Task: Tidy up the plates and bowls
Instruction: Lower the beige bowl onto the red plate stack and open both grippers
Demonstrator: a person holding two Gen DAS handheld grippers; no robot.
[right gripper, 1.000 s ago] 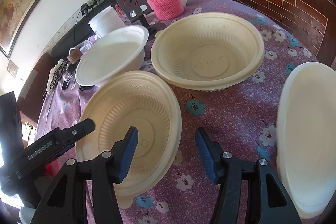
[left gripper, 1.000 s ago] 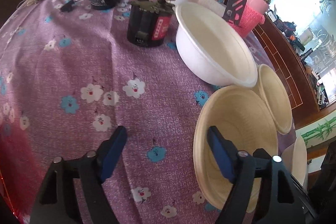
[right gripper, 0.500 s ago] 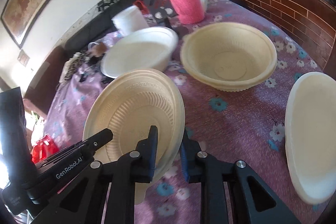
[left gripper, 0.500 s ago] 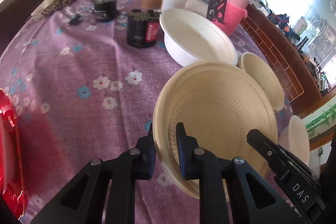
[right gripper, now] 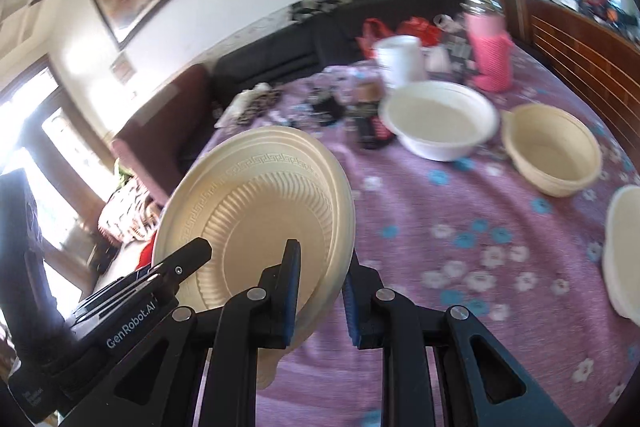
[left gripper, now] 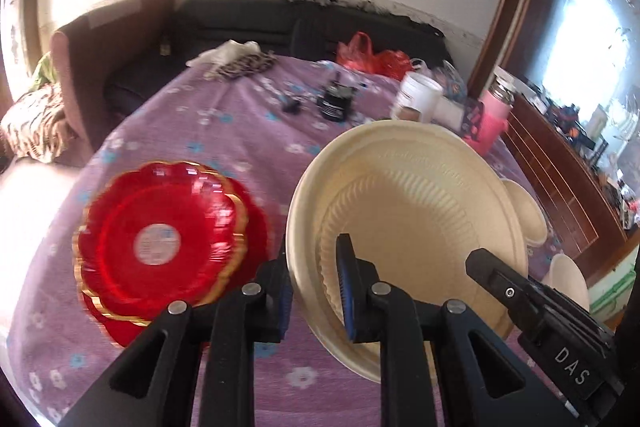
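Here the left claw (left gripper: 314, 291) is clamped on the near rim of the cream plate (left gripper: 408, 223), and the right claw (right gripper: 320, 301) pinches the same plate's opposite edge, so the plate hangs tilted between them above the purple flowered worktop (right gripper: 432, 211). To its left, a stack of red plates (left gripper: 160, 239) lies on the cloth, blurred, so their number is unclear. Beyond, a white bowl (right gripper: 440, 121) sits beside a cream bowl (right gripper: 554, 149), seemingly just apart.
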